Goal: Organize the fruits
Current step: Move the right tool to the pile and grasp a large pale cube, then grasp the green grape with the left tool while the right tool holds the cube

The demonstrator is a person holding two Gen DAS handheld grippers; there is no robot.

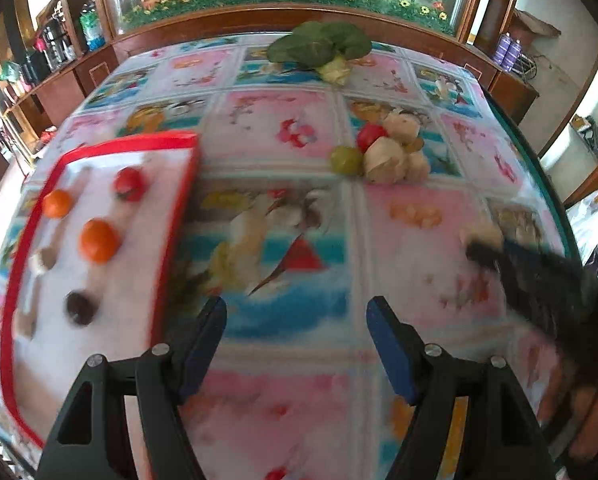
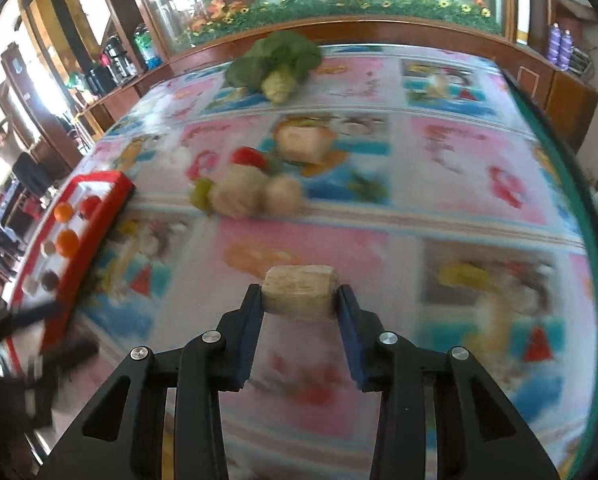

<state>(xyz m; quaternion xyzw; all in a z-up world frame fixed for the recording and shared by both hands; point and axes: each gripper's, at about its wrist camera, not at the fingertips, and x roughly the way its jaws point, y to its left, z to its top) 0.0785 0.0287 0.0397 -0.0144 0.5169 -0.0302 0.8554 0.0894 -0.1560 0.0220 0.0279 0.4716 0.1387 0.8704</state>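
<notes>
Right gripper (image 2: 301,300): the fingers (image 2: 251,320) are clamped on a pale tan block (image 2: 299,290) with flat ends, one pad on each end. The block sits at the fingertips, clear above the patterned cloth on the counter (image 2: 459,184). The gripper tilts steeply down toward the counter.

Left gripper (image 1: 297,320): the fingers (image 1: 387,336) stand wide apart with nothing between them and touch nothing; only the cloth shows in the gap. This gripper also points steeply down. In its view the right gripper appears as a dark blurred shape at the right edge.

Near left: a white tray (image 1: 171,240) with a red rim lies flat on the counter. In it lie two orange fruits (image 1: 98,240), a red fruit (image 1: 130,184), a dark round fruit (image 1: 81,308) and some small pale pieces, too blurred to identify.

Mid counter: a loose cluster of several pale husked fruits (image 1: 385,158), touching one another, with a green round fruit (image 1: 345,160) at the left side and a red fruit (image 1: 370,136) behind. It lies well apart from the tray. A second tan block (image 2: 303,142) lies just behind it in the right wrist view.

Far edge: a leafy green vegetable (image 1: 319,46) with a pale stalk lies near the wooden ledge.
</notes>
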